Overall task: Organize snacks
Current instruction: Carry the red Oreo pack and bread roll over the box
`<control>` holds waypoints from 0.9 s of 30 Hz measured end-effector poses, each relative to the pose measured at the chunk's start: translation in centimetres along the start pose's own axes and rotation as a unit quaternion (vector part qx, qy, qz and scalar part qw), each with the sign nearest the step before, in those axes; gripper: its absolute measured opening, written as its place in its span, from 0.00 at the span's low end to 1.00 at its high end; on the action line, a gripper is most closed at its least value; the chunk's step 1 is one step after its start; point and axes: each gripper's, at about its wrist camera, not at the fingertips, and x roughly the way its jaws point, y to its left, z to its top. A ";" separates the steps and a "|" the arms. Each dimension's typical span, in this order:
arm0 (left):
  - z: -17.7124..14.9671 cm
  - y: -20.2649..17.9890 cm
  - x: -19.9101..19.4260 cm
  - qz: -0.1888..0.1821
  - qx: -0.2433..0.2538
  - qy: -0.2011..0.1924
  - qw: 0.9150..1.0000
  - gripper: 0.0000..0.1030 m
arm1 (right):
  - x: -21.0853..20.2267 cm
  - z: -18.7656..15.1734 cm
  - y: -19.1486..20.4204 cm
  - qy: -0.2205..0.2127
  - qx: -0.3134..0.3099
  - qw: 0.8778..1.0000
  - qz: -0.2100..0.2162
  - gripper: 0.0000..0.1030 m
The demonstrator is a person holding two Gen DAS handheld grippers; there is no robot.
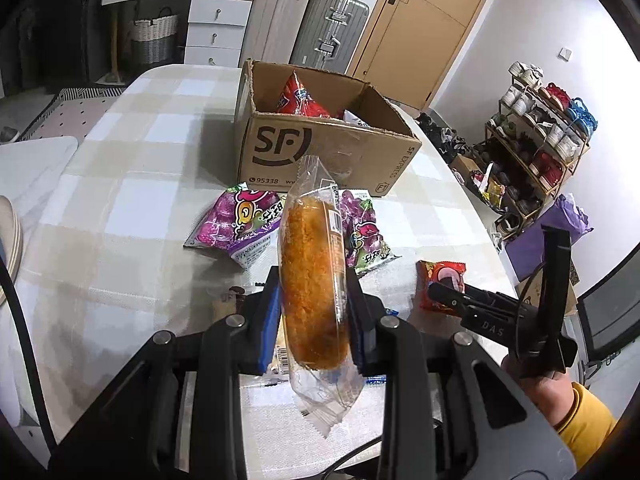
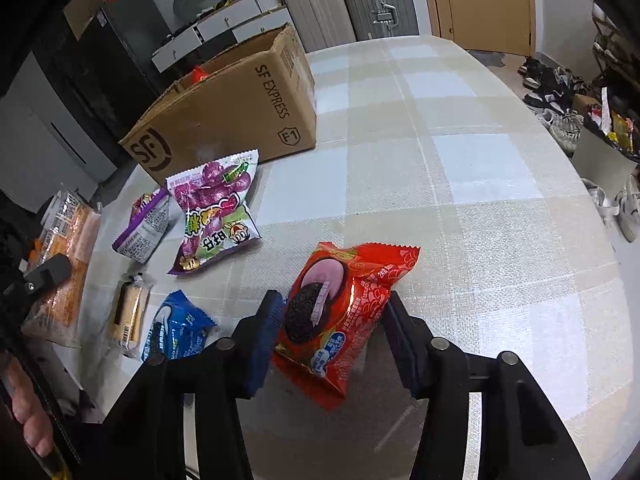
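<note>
My left gripper (image 1: 314,284) is shut on a clear-wrapped orange bread roll (image 1: 310,280) and holds it above the table; the roll also shows in the right wrist view (image 2: 64,264). My right gripper (image 2: 330,310) has its jaws around a red Oreo packet (image 2: 340,312), which touches the left pad; a gap shows at the right finger. That packet also shows in the left wrist view (image 1: 440,286). The open SF cardboard box (image 1: 320,152) stands beyond and holds a red snack bag (image 1: 300,98). Two purple gummy bags (image 1: 236,226) (image 2: 218,208) lie in front of the box.
A blue Oreo packet (image 2: 176,326) and a small wrapped cake (image 2: 130,316) lie on the checked tablecloth (image 2: 460,184) left of my right gripper. Suitcases (image 1: 328,28) and drawers stand behind the table, a shoe rack (image 1: 536,140) to the right.
</note>
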 end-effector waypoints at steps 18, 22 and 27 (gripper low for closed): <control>1.1 -0.6 -0.9 -0.011 -0.002 -0.009 1.000 0.25 | -4.5 1.6 2.4 -0.057 0.003 0.992 0.108 0.42; 2.5 -1.2 -1.7 -0.011 0.003 -0.018 1.000 0.25 | -6.3 3.4 3.9 -0.077 -0.007 0.988 0.131 0.42; 5.3 -1.7 -2.8 -0.004 0.009 -0.030 0.999 0.25 | -7.8 6.4 5.6 -0.094 -0.015 0.983 0.154 0.42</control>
